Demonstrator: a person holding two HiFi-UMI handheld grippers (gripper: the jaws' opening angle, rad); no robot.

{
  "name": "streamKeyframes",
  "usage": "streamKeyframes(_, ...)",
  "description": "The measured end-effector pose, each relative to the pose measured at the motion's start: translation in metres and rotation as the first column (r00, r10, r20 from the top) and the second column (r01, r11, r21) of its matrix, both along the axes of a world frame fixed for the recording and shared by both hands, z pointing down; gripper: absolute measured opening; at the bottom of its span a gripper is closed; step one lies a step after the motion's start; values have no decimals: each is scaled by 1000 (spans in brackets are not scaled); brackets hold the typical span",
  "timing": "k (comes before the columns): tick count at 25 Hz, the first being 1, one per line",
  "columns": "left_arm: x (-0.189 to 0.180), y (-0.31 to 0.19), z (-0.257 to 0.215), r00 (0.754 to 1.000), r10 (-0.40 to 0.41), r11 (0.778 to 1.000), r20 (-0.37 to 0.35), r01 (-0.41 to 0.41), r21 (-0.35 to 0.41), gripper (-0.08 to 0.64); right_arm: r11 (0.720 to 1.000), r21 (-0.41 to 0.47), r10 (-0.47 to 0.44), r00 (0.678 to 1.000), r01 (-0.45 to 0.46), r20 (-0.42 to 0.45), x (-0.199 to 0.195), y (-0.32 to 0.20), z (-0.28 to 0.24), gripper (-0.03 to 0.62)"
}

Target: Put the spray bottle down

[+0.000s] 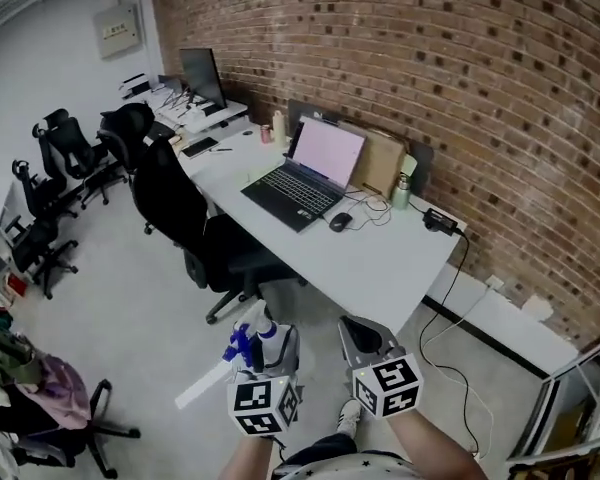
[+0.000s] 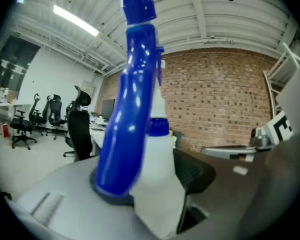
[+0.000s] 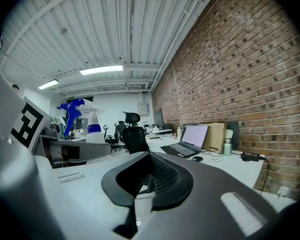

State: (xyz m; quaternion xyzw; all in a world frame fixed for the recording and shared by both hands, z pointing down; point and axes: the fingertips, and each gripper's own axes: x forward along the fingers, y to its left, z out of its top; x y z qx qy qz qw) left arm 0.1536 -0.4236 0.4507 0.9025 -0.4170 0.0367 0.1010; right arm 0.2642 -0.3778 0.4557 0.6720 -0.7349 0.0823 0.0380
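The spray bottle (image 1: 259, 341) has a white body and a blue trigger head. My left gripper (image 1: 273, 348) is shut on it and holds it upright, low in the head view, over the floor short of the white desk (image 1: 380, 260). In the left gripper view the spray bottle (image 2: 157, 189) fills the space between the jaws, its blue trigger standing tall. My right gripper (image 1: 366, 340) is just to the right of it, level with it, its black pads (image 3: 155, 176) closed together with nothing between them. From the right gripper view the spray bottle (image 3: 91, 120) shows at the left.
On the desk lie an open laptop (image 1: 306, 175), a mouse (image 1: 340, 221), a green flask (image 1: 401, 190) and a cardboard box (image 1: 380, 158) against the brick wall. A black office chair (image 1: 195, 226) stands at the desk's near side. More chairs (image 1: 55, 163) stand at the left.
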Motion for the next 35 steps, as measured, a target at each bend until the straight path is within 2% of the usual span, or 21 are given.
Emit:
streamKeyframes(5,104,-30,12,987,158,987,-6,-158,7,236,985,-25,171,985,-172,-13,97,-8,16,-2)
streamKeyframes(10,198,-56,24,964,265,964,-11,-265,2,236,961,-52,273,962,-273,-11,178,-23,30,-2)
streamKeyframes(19,331,-93,60,927,371,927,51,-373,29,236,908,-119,406,914,-403,4,281,-40,64,-2)
streamKeyframes(26,385,-105,82,904,416,905,96,-422,59,236,888,-162,440,898,-431,24,310,-46,82,-2)
streamKeyframes(35,403,-114,98,892,421,901,163,-432,39,247,886,-175,440,897,-429,31,312,-50,86,-2)
